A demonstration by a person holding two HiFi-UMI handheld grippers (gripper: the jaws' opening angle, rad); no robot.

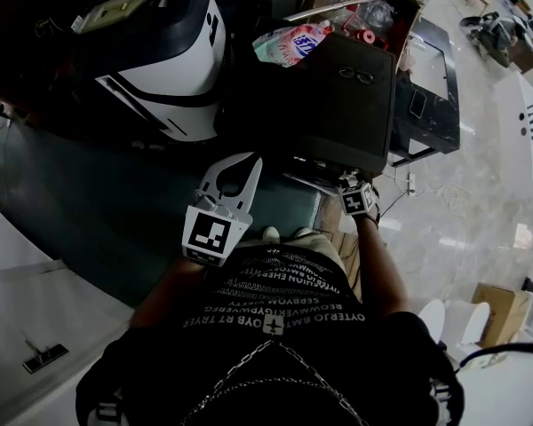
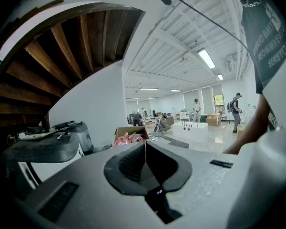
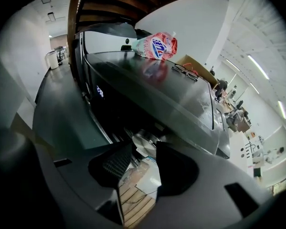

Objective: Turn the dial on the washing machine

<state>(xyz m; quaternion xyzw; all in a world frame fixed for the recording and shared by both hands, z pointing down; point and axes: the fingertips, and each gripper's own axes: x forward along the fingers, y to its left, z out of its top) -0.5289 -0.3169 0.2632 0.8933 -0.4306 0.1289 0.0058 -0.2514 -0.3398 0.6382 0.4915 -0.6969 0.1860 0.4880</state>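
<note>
The left white hand-held gripper (image 2: 145, 147), jaws pressed together on nothing, hangs idle in front of the person's chest, probably parked clear of the work. At 1 o'clock from it in the head view stands the black, box-shaped washing machine (image 1: 329, 96). At 3 o'clock, the right white hand-held gripper (image 3: 144, 147) is held low against the machine's front, jaws apart. The round silver dial (image 3: 147, 142) shows between their tips, seemingly lined up for a grasp; contact cannot be told. The dial's flat face points out toward the gripper, and its axis likely runs straight into the panel.
</note>
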